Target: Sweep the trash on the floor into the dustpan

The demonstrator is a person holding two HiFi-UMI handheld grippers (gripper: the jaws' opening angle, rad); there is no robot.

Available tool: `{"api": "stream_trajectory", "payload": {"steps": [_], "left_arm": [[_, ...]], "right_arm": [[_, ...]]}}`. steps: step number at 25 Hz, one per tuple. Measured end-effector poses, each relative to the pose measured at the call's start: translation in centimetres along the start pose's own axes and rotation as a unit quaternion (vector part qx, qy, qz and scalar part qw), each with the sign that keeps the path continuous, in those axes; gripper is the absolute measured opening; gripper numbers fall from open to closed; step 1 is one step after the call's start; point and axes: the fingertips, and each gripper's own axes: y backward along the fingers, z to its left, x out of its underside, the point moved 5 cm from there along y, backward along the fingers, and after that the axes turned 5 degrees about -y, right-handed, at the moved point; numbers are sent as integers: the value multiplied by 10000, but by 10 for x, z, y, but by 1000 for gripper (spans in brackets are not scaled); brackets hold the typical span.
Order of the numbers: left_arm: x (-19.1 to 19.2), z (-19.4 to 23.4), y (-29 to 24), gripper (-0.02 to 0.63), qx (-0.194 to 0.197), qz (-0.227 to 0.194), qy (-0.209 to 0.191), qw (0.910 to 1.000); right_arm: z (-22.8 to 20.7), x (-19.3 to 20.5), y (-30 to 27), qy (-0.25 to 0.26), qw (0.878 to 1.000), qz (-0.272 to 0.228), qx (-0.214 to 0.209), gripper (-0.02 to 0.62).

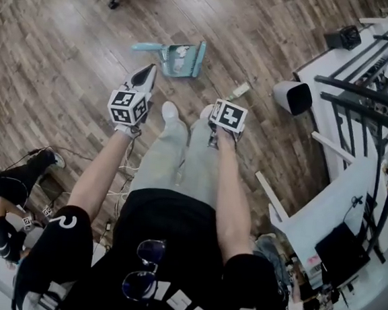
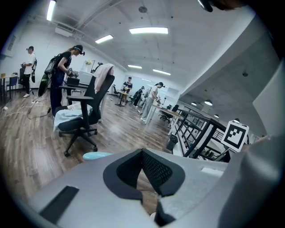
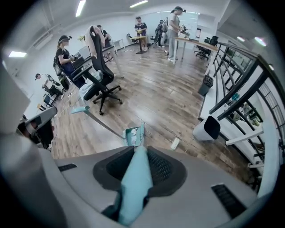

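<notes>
Pale teal plastic dustpan (image 1: 186, 60) lies on brown wood-plank floor (image 1: 68, 52), just ahead of both jaw pairs, crumpled white trash (image 1: 180, 63) inside. Right gripper (image 3: 138, 155) clamps flat teal handle (image 3: 133, 187). Left gripper (image 1: 145, 78): 2 jaws together, empty.

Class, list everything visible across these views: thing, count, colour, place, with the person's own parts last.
dustpan: one, teal, on the floor ahead, white trash inside
small white object: one, white, on the floor right of the dustpan
waste bin: one, white with black opening, beside the white table
office chair: one, black, across the floor, cloth draped over it
people: several, mixed clothing, at desks farther off
teal handle: one, teal, between the right gripper's jaws
left gripper: one, grey, jaws together, empty
right gripper: one, grey, shut on the teal handle
</notes>
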Motion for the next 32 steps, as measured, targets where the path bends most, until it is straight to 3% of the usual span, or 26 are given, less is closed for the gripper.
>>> {"api": "stream_trajectory", "payload": {"steps": [3,11,15,20,25,32], "left_arm": [[-23,-18,9,-2,106,-108,-103,9998],[-69,-80,38,-2,249,-307,-351,9986],[-81,-113,40,-2,318,-345,-535,9975],[-86,-152,31,-2,535,-265,-937,9938],[-91,-189,13,-2,780,-216,-1114,9905],[-76,-248,-23,-2,1408,78,-1341,9809]], "right_arm": [[-8,-4,34,-163,9994,-233,-175,84],[-54,-15,132,5,9933,-1152,36,84],[-78,-16,158,-167,9899,-1402,-130,84],[-108,-9,170,-425,9882,-1448,-257,84],[-146,-3,175,-649,9863,-1519,-57,84],[-203,28,176,-1366,9811,-1356,209,84]]}}
